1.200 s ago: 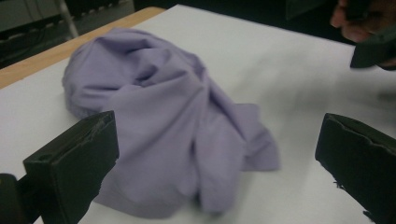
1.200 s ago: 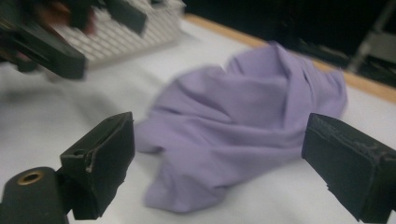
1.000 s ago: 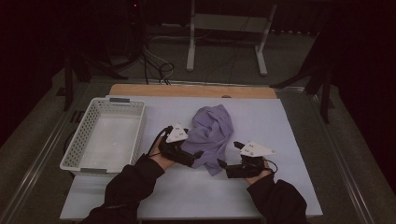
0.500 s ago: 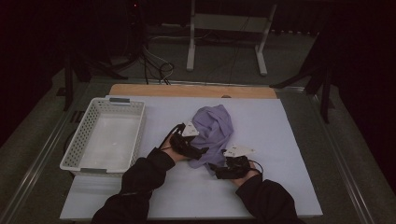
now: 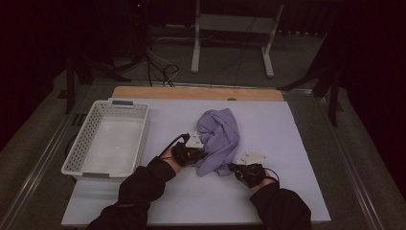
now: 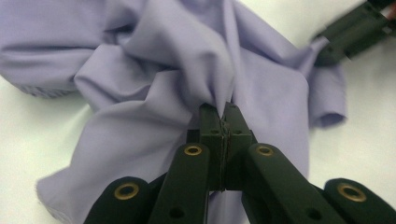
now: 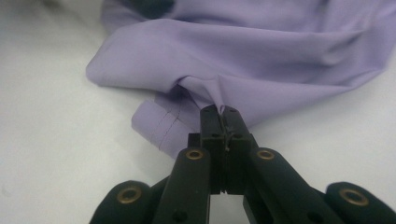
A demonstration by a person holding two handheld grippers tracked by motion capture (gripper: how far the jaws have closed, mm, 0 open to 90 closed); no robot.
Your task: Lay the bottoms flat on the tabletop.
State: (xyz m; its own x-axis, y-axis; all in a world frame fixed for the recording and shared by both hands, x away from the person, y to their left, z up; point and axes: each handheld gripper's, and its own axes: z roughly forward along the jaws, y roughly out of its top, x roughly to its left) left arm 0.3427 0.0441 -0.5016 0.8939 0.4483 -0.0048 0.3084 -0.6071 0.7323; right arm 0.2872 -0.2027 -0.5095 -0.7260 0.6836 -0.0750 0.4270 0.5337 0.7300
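A crumpled lilac cloth lies in the middle of the white table. At its left edge is my left gripper, whose jaws have just been closing. In the left gripper view they are pinched together on a raised fold of the cloth. My right gripper is at the cloth's near right corner, and its jaws have just been closing too. The right gripper view has them shut on a fold of cloth beside a stitched hem. The right gripper's jaws also reach the cloth's far edge in the left gripper view.
A white perforated basket stands empty at the table's left side. A wooden strip runs along the far edge. Beyond it are cables and a metal stand on the floor. Bare table lies right of the cloth.
Both grippers moved in against the cloth and their jaws closed on folds of it. The cloth has bunched up narrower between them.
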